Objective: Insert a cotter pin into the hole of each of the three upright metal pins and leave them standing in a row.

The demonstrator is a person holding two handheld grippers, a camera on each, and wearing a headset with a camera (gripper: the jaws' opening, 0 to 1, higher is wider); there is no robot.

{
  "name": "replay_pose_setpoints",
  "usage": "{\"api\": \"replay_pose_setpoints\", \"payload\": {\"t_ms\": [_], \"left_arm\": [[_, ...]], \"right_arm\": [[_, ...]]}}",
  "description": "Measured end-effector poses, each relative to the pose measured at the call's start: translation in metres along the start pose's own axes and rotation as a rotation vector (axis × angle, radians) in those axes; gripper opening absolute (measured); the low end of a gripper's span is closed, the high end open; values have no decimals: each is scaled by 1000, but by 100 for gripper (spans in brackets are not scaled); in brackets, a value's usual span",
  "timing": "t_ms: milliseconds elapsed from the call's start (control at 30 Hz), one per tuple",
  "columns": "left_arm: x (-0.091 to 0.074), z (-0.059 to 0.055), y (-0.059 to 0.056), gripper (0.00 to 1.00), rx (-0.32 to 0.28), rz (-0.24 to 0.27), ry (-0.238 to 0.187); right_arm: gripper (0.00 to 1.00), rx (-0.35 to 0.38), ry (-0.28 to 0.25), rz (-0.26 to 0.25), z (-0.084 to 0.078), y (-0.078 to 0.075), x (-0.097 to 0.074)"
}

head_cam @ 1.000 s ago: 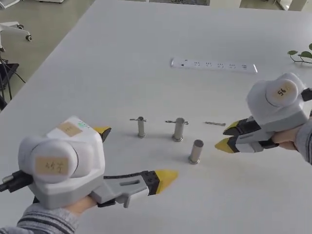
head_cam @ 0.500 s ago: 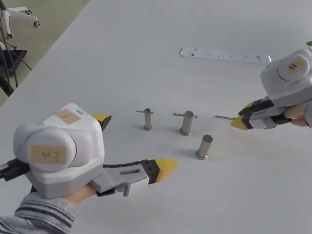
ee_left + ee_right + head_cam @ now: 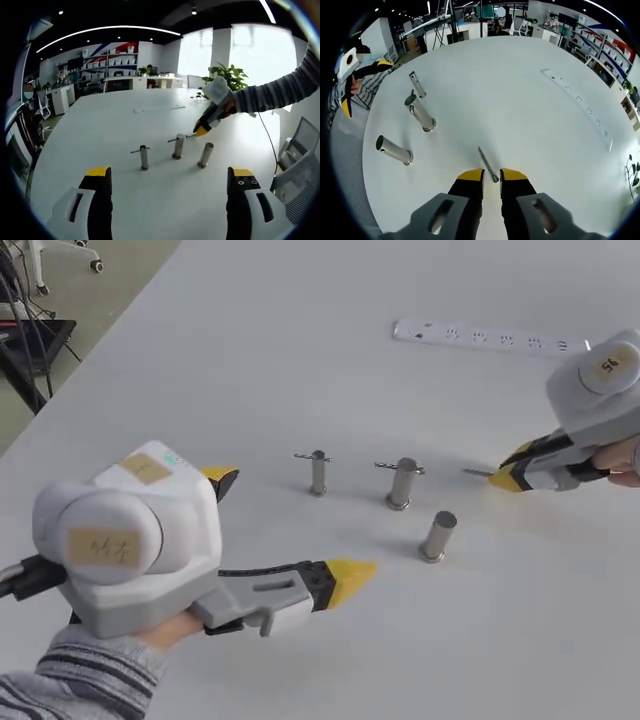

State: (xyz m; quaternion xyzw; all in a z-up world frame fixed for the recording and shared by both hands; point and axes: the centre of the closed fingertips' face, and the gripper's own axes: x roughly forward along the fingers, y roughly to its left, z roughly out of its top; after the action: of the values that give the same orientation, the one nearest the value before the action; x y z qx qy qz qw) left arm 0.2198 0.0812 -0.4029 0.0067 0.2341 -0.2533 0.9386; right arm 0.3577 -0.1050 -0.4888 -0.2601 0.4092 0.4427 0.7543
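Bright open office, long white table (image 3: pixel 250 360), power strip (image 3: pixel 490 338) towards its far side. The loose cotter pin (image 3: pixel 486 162) lies flat on the table, its near end between the tips of the right gripper (image 3: pixel 491 176) — jaws narrow, a slit showing, not pinched yet by my reading. It is thin bright wire: probably light, stiff, apt to skate on the smooth top. Best taken at that near end. Nearby the bare pin (image 3: pixel 437 536) stands upright with nothing through it. The middle pin (image 3: pixel 401 483) and end pin (image 3: pixel 318 472) each carry a cross-wire. The left gripper (image 3: pixel 170 172) hovers on the near side — jaws wide, holding nothing.
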Motion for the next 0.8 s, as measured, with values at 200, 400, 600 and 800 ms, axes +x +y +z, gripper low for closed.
{"api": "replay_pose_setpoints", "payload": {"t_ms": [200, 400, 600, 800], "left_arm": [[5, 4, -2, 94, 3, -8, -7], [5, 1, -3, 92, 4, -16, 3], [4, -1, -2, 91, -3, -16, 10], [5, 1, -2, 89, -1, -24, 8]], "right_arm": [[1, -30, 21, 7, -1, 0, 1], [0, -99, 48, 3, -2, 1, 0], [0, -167, 73, -7, -2, 1, 1], [0, -186, 62, -16, 2, 1, 0]]}}
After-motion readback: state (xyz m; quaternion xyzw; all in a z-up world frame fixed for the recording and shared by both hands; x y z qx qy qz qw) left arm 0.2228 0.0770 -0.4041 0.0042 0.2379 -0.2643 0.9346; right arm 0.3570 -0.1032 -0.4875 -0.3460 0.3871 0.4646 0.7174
